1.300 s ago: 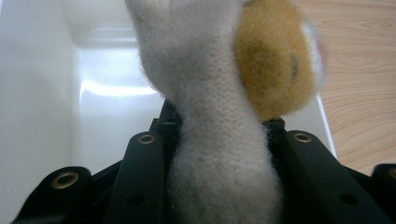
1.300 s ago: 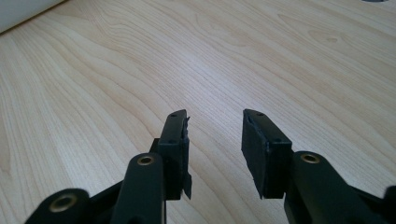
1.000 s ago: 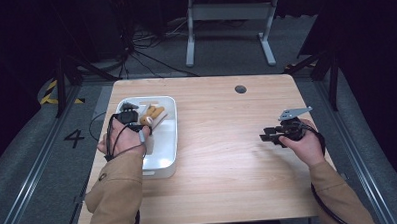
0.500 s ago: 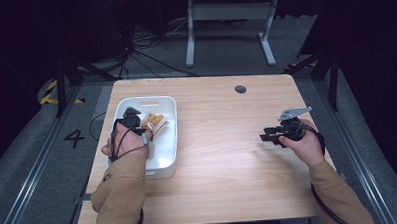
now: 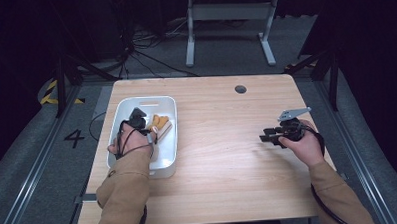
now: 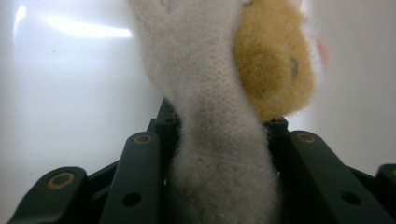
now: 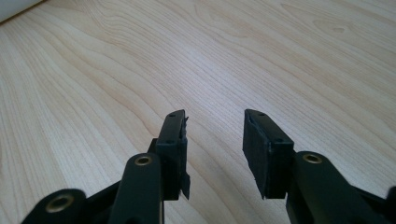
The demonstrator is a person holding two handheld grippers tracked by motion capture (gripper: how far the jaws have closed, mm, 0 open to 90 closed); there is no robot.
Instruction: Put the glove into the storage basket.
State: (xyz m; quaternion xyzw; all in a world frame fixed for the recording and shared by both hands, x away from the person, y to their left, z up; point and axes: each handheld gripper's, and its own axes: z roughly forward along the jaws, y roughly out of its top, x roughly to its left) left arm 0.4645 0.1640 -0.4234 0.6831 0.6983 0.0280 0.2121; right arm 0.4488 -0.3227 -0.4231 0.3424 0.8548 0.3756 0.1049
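Note:
A soft toy (image 6: 210, 84), white with a fuzzy yellow-orange patch, sits squeezed between the jaws of my left gripper (image 6: 219, 126). From above, that gripper (image 5: 148, 132) is low inside the white tray (image 5: 141, 100) at the table's left, and the toy (image 5: 160, 124) pokes out to its right over the tray floor. My right gripper (image 5: 267, 137) rests at the table's right side, pointing left. Its jaws (image 7: 215, 126) stand apart over bare wood with nothing between them.
The wooden table (image 5: 223, 156) has a round cable hole (image 5: 240, 89) near its far edge. A white wall of the tray (image 6: 70, 93) stands close behind the toy. A metal frame (image 5: 228, 21) stands on the floor beyond the table.
My left hand has sunk into the tray and drawn a little toward the person, carrying the toy with it. The right hand has stayed where it was.

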